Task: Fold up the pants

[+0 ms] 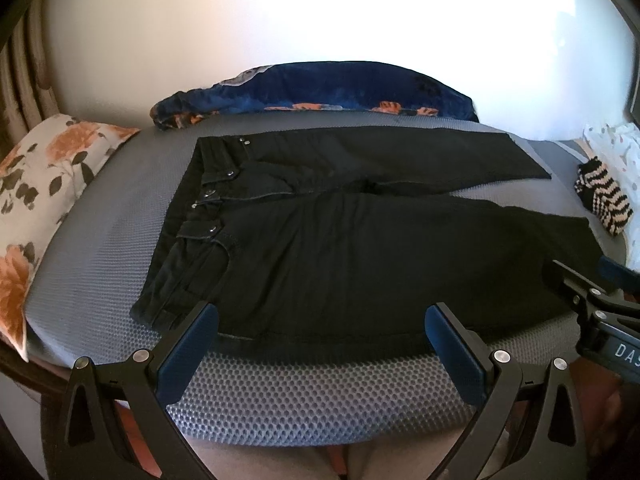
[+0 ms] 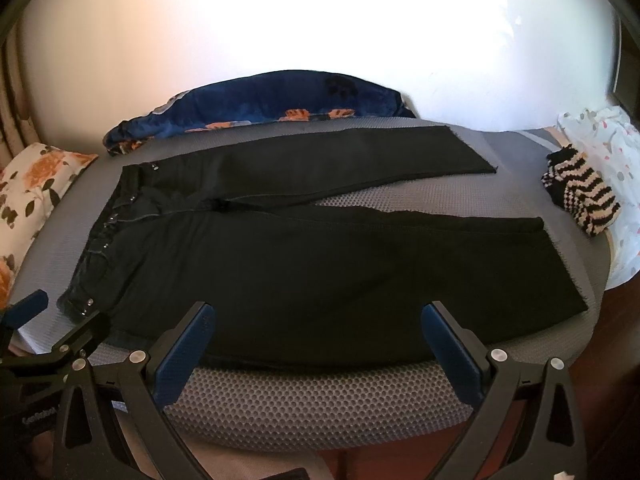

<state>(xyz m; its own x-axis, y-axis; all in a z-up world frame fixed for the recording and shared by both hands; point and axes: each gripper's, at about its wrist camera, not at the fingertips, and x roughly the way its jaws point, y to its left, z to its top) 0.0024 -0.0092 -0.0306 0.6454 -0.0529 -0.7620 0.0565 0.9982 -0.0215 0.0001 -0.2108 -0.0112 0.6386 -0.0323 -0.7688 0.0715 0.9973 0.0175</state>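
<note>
Black denim pants (image 1: pixel 360 248) lie flat on the grey mesh mattress (image 1: pixel 304 396); left gripper (image 1: pixel 320 320) and right gripper (image 2: pixel 316 320) hover wide open at the near edge, probably lining up a grab.

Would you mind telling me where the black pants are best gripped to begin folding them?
Probably along the near leg's outer edge. The black pants lie flat, legs apart, waistband left. Left gripper near the waistband, right gripper toward the hem, both coming in low from the front, jaws open.
</note>
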